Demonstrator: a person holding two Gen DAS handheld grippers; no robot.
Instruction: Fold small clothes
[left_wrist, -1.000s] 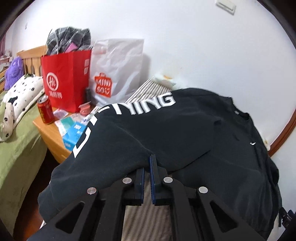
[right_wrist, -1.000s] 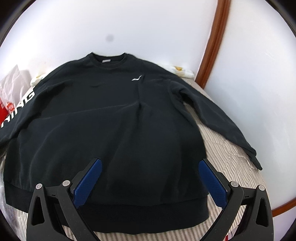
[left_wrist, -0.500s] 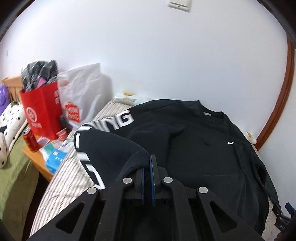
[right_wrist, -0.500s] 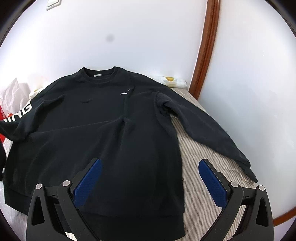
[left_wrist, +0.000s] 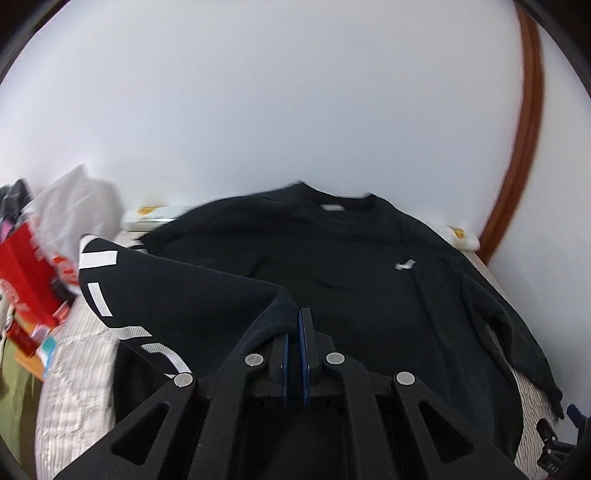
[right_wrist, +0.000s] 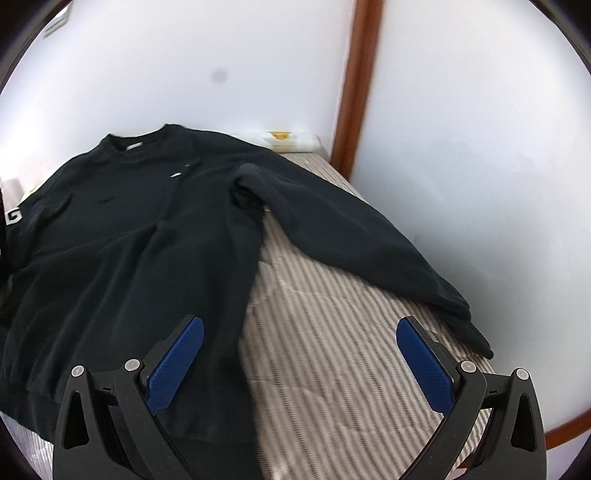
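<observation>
Left gripper (left_wrist: 294, 325) clamped on sleeve (left_wrist: 177, 291) of black sweatshirt (left_wrist: 369, 280), lifted frame center; right gripper (right_wrist: 299, 354) fingers wide apart, sweatshirt hem under its left finger, lower left.

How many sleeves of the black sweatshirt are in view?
2: the lettered sleeve is pinched in the left gripper over the body; the plain sleeve lies spread on the striped bed.

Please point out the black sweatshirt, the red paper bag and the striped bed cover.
black sweatshirt (left_wrist: 369, 295), left wrist view, chest panel
red paper bag (left_wrist: 26, 273), left wrist view, front face
striped bed cover (right_wrist: 325, 332), right wrist view, bare middle
</observation>
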